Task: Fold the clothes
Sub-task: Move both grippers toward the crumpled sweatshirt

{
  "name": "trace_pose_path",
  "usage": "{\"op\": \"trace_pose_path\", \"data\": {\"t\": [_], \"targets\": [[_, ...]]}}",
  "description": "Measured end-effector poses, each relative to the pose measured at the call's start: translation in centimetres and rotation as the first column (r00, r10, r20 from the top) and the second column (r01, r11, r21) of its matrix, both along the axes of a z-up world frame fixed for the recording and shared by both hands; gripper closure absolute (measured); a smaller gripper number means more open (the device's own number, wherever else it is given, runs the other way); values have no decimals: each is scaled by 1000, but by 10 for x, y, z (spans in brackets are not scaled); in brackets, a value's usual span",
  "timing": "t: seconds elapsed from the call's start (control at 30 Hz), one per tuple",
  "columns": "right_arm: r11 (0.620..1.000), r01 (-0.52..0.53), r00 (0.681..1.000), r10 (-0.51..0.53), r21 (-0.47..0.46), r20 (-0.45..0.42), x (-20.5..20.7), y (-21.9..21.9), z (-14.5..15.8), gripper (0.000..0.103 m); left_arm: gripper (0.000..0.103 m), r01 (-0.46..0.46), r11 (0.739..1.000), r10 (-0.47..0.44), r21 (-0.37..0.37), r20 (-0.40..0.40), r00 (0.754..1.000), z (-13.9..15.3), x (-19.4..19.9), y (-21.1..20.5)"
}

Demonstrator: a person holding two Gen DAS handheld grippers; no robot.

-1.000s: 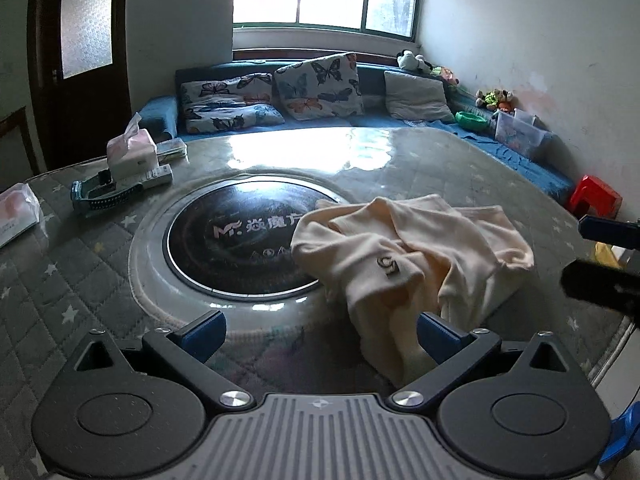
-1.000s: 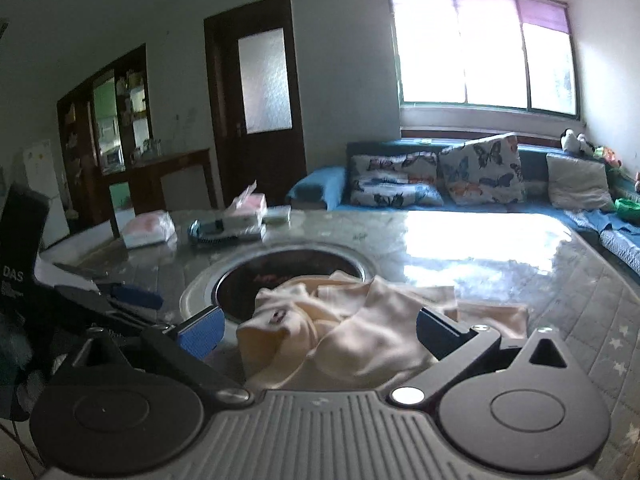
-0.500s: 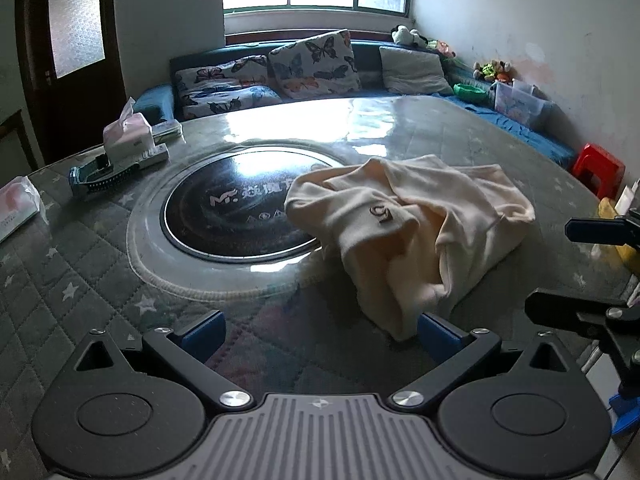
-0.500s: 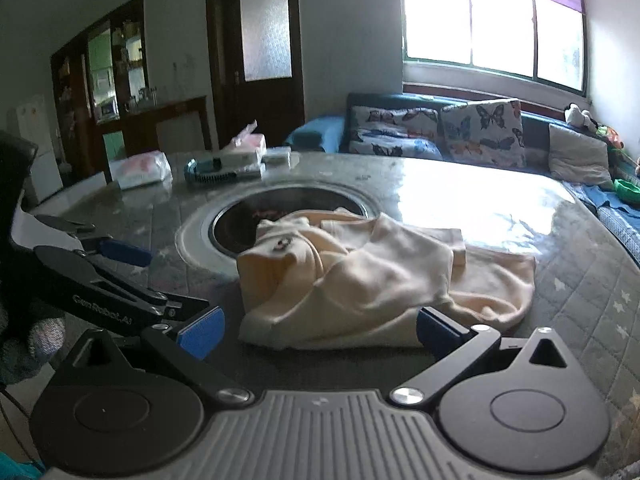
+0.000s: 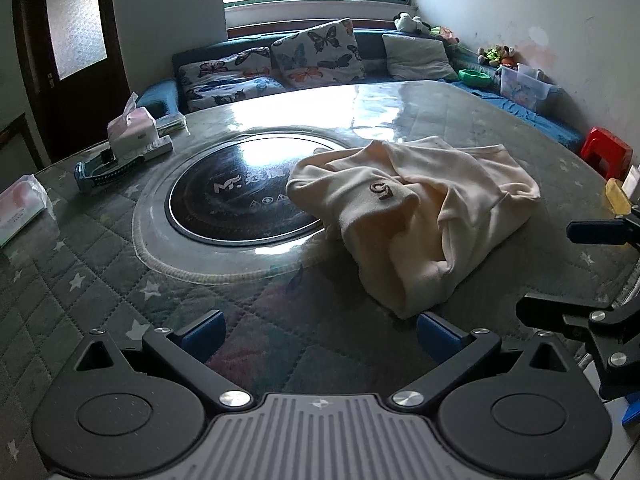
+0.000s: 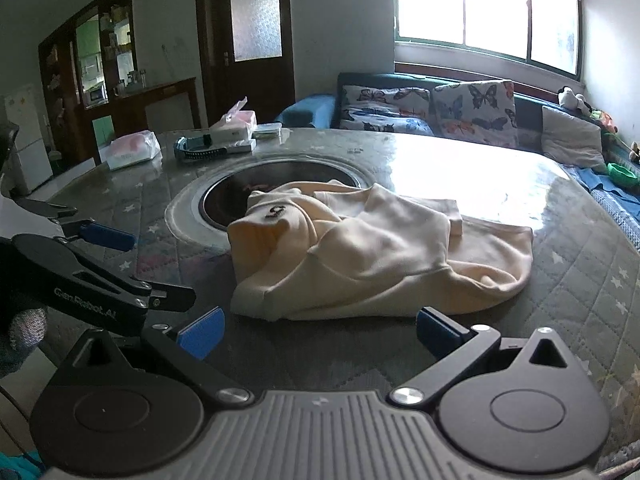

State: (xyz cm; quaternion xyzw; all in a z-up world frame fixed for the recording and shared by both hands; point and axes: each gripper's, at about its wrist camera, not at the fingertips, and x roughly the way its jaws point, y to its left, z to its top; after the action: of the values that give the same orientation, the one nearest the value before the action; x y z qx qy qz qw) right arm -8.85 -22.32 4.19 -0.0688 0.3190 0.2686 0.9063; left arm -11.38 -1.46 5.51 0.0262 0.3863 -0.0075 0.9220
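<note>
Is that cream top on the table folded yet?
Not yet. The cream top lies crumpled in a loose heap on the table, layers bunched unevenly.

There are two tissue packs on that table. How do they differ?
The tissue box stands upright with a tissue poking out of its top; the soft tissue pack lies flat with nothing sticking out. The tissue box sits on top of other flat items; the soft tissue pack rests directly on the table. Both look pink and white and sit at the far side from the cream garment.
</note>
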Motion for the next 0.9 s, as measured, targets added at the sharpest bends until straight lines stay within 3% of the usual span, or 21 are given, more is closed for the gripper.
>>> {"op": "trace_pose_path", "data": {"t": [0.03,0.9], "targets": [[1000,1,1000,-1,-3,-3,0,0,0,0,0,-1,1000,1,4,-1,1000,0,0,0],[999,-26,998,24,-34,-51,16,16,-12,0,0,19,1000,-18,21,-34,999,-5,14,1]]}}
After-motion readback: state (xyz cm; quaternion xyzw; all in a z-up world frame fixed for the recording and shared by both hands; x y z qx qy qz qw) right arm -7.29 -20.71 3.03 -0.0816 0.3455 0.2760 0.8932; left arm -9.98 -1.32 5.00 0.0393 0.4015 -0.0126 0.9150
